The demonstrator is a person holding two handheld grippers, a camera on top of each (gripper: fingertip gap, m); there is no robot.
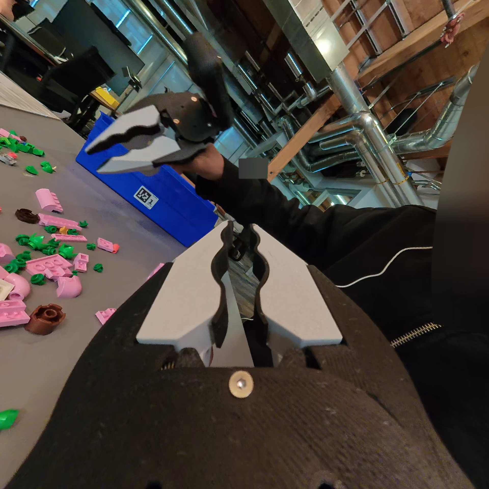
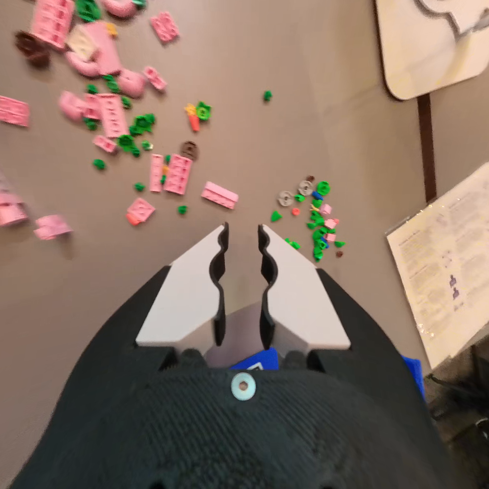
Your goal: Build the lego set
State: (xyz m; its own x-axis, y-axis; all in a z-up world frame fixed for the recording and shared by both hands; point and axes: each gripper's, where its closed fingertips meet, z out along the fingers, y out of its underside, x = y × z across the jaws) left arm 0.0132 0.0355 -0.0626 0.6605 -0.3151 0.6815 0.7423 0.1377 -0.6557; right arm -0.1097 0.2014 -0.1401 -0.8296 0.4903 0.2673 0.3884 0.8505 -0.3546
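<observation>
Loose lego pieces lie scattered on the grey table (image 2: 304, 119): pink plates and curved bricks (image 2: 177, 173), small green leaf pieces (image 2: 320, 230), and a brown round brick (image 1: 46, 317). My left gripper (image 1: 240, 225) is raised off the table, pointing away from the pieces toward a person's dark sleeve; its jaws stand slightly apart and empty. My right gripper (image 2: 243, 226) hovers above the table looking down on the pieces, open and empty. It also shows in the left wrist view (image 1: 94, 161), held in a hand above the table.
A blue bin (image 1: 169, 195) with a tag stands at the table's edge by the right gripper. A printed instruction sheet (image 2: 447, 264) lies at the right, and a white board (image 2: 423, 45) at the far right. Bare table lies between the piles. The grippers' ends are close to 20 cm from one another. My right tips are about 20 cm from the brown round brick (image 1: 46, 317), my left tips only 12 cm. It is also in sight in the right wrist view (image 2: 21, 36).
</observation>
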